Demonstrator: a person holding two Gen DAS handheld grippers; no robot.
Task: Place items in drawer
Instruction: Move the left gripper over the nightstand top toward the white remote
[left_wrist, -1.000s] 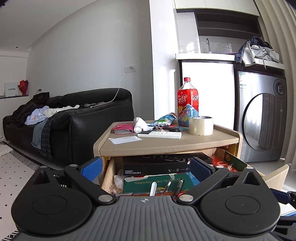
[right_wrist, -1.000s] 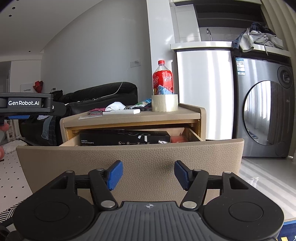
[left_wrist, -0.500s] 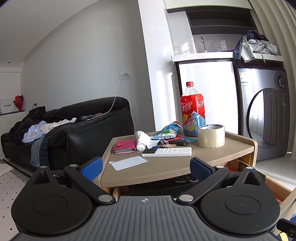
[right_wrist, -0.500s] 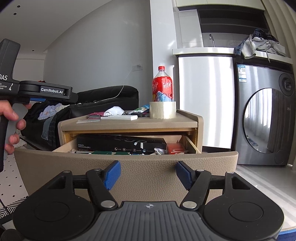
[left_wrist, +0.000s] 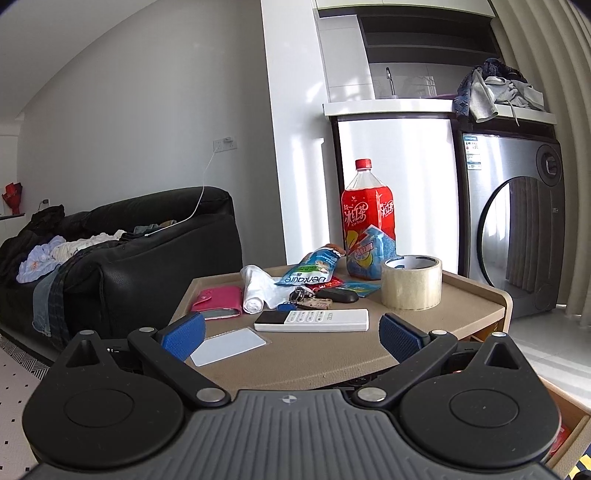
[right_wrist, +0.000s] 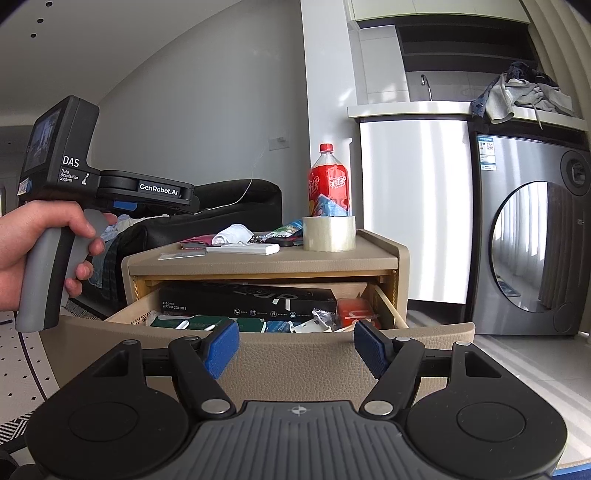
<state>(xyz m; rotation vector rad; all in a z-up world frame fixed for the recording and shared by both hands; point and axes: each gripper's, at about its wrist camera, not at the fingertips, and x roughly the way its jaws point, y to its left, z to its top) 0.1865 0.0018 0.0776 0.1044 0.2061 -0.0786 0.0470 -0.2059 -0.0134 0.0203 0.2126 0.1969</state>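
Left tool (left_wrist: 291, 332) held spread wide and empty above the near edge of the tan leather-covered bench (left_wrist: 461, 314), blue pads (left_wrist: 183, 334) apart on either side of a white rectangular remote control (left_wrist: 312, 320). Flat white card (left_wrist: 228, 346) just in front of the remote, near the left pad. Behind these, a pink snap wallet (left_wrist: 218, 299), a rolled white cloth (left_wrist: 255, 291), a bunch of keys with a black fob (left_wrist: 317, 297), a blue foil snack pouch (left_wrist: 310, 271), a clear roll of packing tape (left_wrist: 412, 282) and a tall red plastic drink bottle with a red cap (left_wrist: 367, 218) standing upright at the back. Black leather sofa (left_wrist: 147, 251) with strewn clothes off to the left; silver front-loading washing machine (left_wrist: 517, 236) to the right.

Right tool (right_wrist: 295, 345) likewise spread and empty, hovering just in front of the tan padded front of the pulled-out drawer (right_wrist: 295, 365). Drawer already well filled: a long black watch box (right_wrist: 247, 304) across the back, a red box (right_wrist: 352, 312) at the right, green and blue packets nearer the front. From this side, left tool seen up at the left, a hand (right_wrist: 40, 251) wrapped round its grey grip, raised to about bench-top height and beside the bench
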